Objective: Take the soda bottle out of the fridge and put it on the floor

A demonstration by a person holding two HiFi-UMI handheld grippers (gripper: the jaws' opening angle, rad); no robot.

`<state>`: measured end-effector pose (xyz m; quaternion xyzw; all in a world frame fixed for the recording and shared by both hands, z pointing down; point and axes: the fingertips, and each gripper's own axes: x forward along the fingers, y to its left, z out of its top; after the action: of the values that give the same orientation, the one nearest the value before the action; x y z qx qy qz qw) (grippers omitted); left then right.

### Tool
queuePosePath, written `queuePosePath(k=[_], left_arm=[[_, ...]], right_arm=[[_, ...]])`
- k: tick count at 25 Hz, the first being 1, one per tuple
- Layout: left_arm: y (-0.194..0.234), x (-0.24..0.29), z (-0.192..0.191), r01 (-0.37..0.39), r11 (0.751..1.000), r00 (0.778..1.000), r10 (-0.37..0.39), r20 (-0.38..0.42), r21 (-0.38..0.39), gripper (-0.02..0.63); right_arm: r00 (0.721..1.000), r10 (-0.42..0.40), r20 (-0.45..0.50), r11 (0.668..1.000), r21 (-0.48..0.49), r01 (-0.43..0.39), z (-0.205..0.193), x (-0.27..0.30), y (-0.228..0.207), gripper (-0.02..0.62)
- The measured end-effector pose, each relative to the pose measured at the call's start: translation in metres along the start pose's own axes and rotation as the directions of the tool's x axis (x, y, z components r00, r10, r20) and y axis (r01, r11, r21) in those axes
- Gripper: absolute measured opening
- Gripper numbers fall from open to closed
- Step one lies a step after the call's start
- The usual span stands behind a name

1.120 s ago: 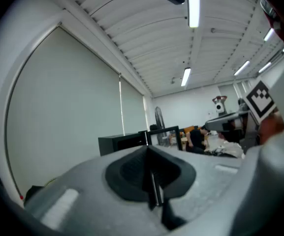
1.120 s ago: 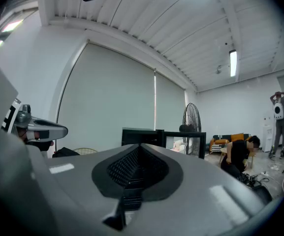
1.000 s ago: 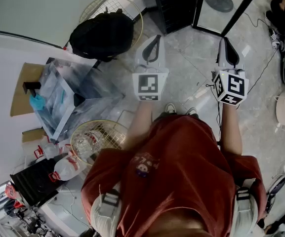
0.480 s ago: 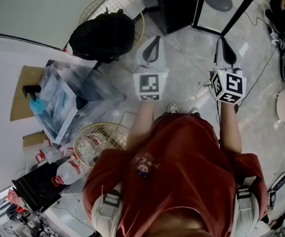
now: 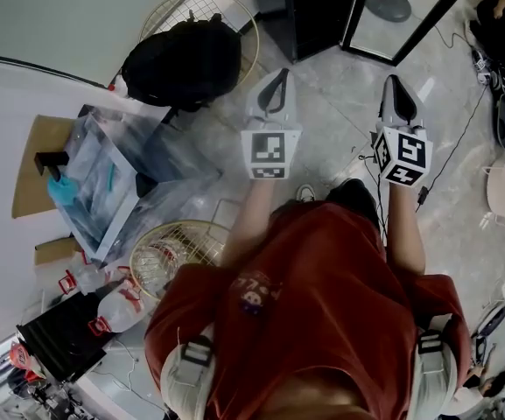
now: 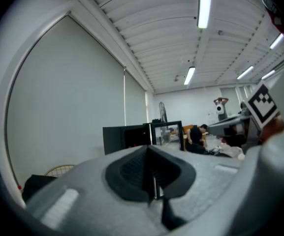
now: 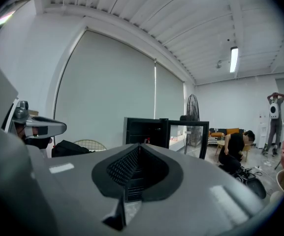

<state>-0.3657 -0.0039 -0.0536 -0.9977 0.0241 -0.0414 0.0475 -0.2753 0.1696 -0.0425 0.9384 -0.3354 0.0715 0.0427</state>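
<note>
The pale stone floor [image 5: 331, 103] filled most of my head view. At its far edge stood the black fridge [image 5: 320, 7], its glass door [image 5: 410, 11] swung open. My red shirt [image 5: 322, 296] took up the lower middle of the view. To the left, a black backpack [image 5: 182, 59] sat in a wire basket [image 5: 201, 5], with a crumpled clear plastic bag [image 5: 121, 182] nearer to me and a second wire basket [image 5: 180, 241] below that.

I held both claws out side by side, short of the fridge and pointing toward it. The left gripper [image 5: 281, 72] had its pads pressed together on nothing, and the right gripper [image 5: 395, 80] was likewise closed and empty.

I could not make out the soda bottle. The right gripper view showed the fridge's inside as dark, with only a small red speck [image 7: 147, 141].
</note>
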Motion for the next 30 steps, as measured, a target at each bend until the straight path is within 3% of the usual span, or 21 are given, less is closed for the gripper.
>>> queuePosePath(k=[11,18,30], left_arm=[[-0.002,0.050,-0.034,-0.027,0.998,0.995,0.020,-0.103,-0.063,0.000],[-0.036,0.131,-0.033,-0.010,0.996,0.990,-0.002,-0.142,-0.085,0.000],[-0.099,0.264,-0.014,-0.037,0.998,0.983,0.027,-0.179,-0.052,0.000]], right_arm=[[0.996,0.071,-0.051,0.997,0.031,-0.069,-0.024,0.049,-0.021,0.003],[0.995,0.082,-0.054,0.994,0.084,-0.077,-0.026,0.094,-0.091,0.003],[0.991,0.122,-0.059,0.986,0.121,-0.115,-0.027,0.168,-0.220,0.003]])
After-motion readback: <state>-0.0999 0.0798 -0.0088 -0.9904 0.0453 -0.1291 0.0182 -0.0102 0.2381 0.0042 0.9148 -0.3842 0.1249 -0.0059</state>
